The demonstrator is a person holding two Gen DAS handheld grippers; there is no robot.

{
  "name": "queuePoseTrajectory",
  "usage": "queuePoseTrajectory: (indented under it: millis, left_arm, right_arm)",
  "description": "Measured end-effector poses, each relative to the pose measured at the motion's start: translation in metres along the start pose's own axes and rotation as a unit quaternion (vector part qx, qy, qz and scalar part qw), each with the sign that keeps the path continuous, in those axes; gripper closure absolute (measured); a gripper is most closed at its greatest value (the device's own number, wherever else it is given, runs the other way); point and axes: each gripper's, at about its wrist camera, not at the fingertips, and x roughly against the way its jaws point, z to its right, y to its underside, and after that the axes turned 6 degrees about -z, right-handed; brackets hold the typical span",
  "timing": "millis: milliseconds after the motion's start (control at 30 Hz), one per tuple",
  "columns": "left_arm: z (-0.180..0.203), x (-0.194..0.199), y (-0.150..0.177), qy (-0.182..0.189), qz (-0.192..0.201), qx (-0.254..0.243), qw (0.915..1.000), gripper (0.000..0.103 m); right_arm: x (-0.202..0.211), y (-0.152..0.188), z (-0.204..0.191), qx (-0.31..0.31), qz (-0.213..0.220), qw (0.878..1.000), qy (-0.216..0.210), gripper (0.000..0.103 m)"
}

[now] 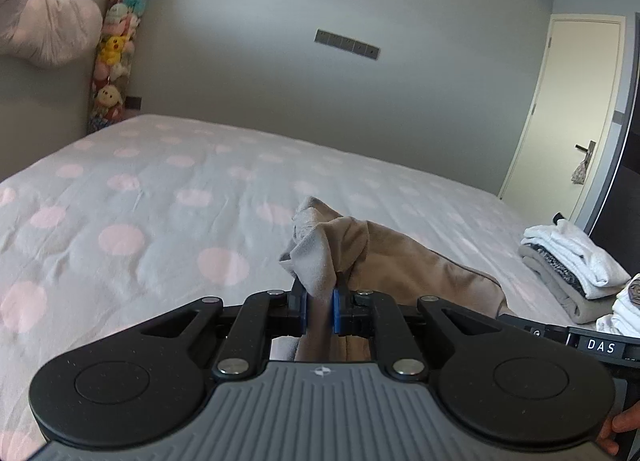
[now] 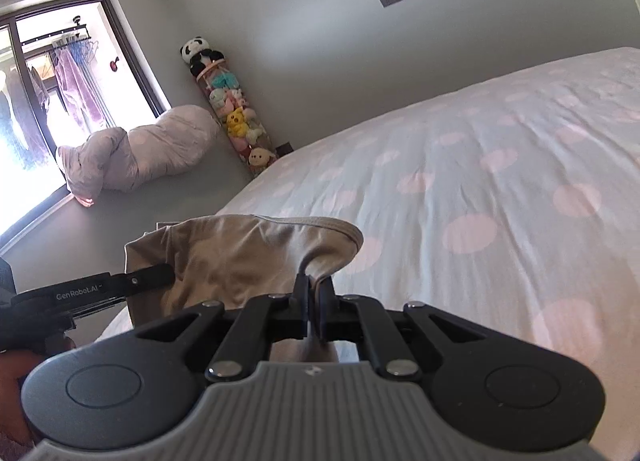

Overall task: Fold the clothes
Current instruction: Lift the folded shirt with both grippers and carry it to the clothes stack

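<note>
A beige-grey garment (image 1: 396, 261) is held up above the bed between both grippers. My left gripper (image 1: 319, 293) is shut on one bunched corner of it, with cloth sticking up between the blue pads. In the right wrist view the same garment (image 2: 240, 257) spreads to the left, and my right gripper (image 2: 315, 293) is shut on its seamed edge. The other gripper's body (image 2: 80, 293) shows at the left edge there, partly behind the cloth. The lower part of the garment is hidden under the gripper bodies.
The bed (image 1: 160, 197) has a pale sheet with pink dots. A stack of folded clothes (image 1: 572, 265) sits at its right edge. A tall tube of plush toys (image 2: 236, 117) stands in the corner, a bundled duvet (image 2: 140, 149) by the window, a door (image 1: 568, 109) right.
</note>
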Motion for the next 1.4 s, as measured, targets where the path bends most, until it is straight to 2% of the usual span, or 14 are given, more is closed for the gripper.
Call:
queuePoseTrajectory:
  millis: [167, 333, 533, 767, 967, 1167, 1400]
  left_arm:
    - [0.046, 0.019, -0.018, 0.031, 0.028, -0.031, 0.9986, 0.094]
    - [0.099, 0.031, -0.041, 0.074, 0.050, -0.062, 0.9941, 0.094]
    - [0.187, 0.031, -0.077, 0.149, 0.067, -0.108, 0.9807, 0.094]
    - [0.312, 0.007, -0.112, 0.240, 0.062, -0.180, 0.9519, 0.094]
    - [0.413, -0.006, -0.138, 0.303, 0.064, -0.244, 0.9191, 0.094]
    - [0.503, -0.025, -0.155, 0.341, 0.054, -0.302, 0.8886, 0.094]
    - [0.600, -0.062, -0.153, 0.358, 0.033, -0.358, 0.8614, 0.094]
  right_arm:
    - [0.053, -0.007, -0.006, -0.002, 0.041, 0.999, 0.015, 0.097]
    - [0.125, -0.025, -0.006, 0.010, 0.097, 0.994, 0.041, 0.097]
    - [0.228, -0.054, 0.014, 0.022, 0.161, 0.982, 0.094, 0.097]
    - [0.339, -0.078, 0.056, 0.014, 0.207, 0.964, 0.166, 0.097]
    - [0.419, -0.092, 0.079, 0.008, 0.248, 0.944, 0.219, 0.097]
    - [0.468, -0.106, 0.103, -0.009, 0.267, 0.925, 0.271, 0.097]
    - [0.492, -0.117, 0.148, -0.028, 0.252, 0.912, 0.322, 0.097]
